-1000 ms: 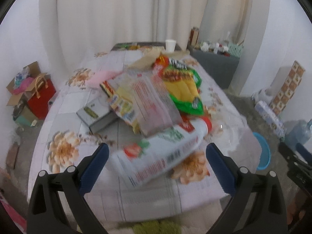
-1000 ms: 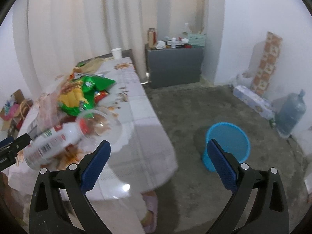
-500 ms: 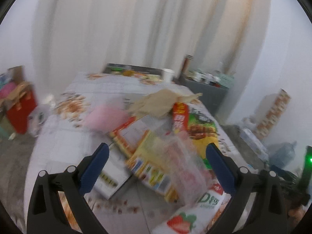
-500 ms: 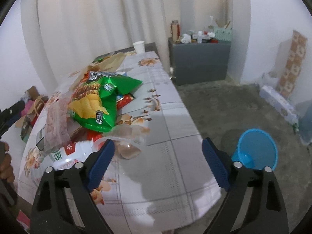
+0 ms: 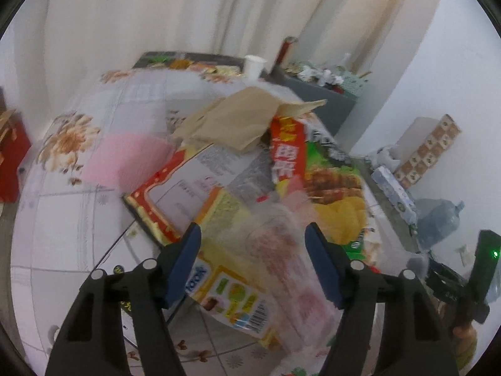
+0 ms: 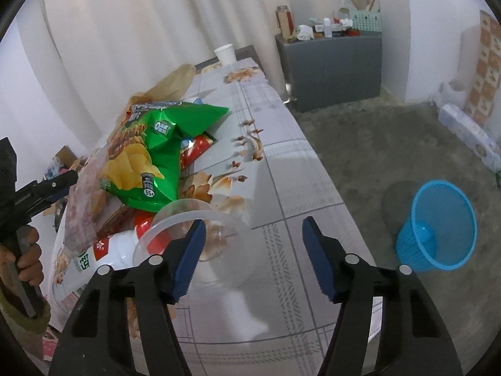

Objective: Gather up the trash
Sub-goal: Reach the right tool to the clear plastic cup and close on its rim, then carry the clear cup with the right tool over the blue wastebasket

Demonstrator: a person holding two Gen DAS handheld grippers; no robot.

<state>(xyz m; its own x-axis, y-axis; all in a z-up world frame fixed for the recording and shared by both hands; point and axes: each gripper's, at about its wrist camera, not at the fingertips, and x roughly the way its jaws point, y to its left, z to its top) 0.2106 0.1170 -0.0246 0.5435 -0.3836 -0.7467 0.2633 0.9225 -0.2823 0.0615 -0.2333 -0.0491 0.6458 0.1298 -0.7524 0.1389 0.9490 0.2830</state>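
Note:
A pile of trash lies on the floral-cloth table [image 5: 62,219]: a clear crinkled wrapper [image 5: 275,250] on a yellow box [image 5: 231,285], a red-edged carton [image 5: 188,181], a brown paper bag [image 5: 238,122] and a green chips bag [image 6: 150,156]. My left gripper [image 5: 253,244] hovers over the pile, jaws closing, with the wrapper between them but not pinched. My right gripper [image 6: 253,238] is closing beside a clear plastic cup [image 6: 194,228] lying on its side; the cup's rim is by the left finger, not gripped. A white bottle [image 6: 103,250] lies behind it.
A blue waste basket [image 6: 438,228] stands on the floor right of the table. A paper cup [image 6: 225,52] sits at the table's far end, and a grey cabinet [image 6: 332,62] stands beyond. A water jug [image 5: 438,219] and a red bag [image 5: 9,163] are on the floor.
Both pairs of jaws have narrowed. My left gripper moved forward over the pile to the clear wrapper. My right gripper swung left and down toward the table, up to the clear cup.

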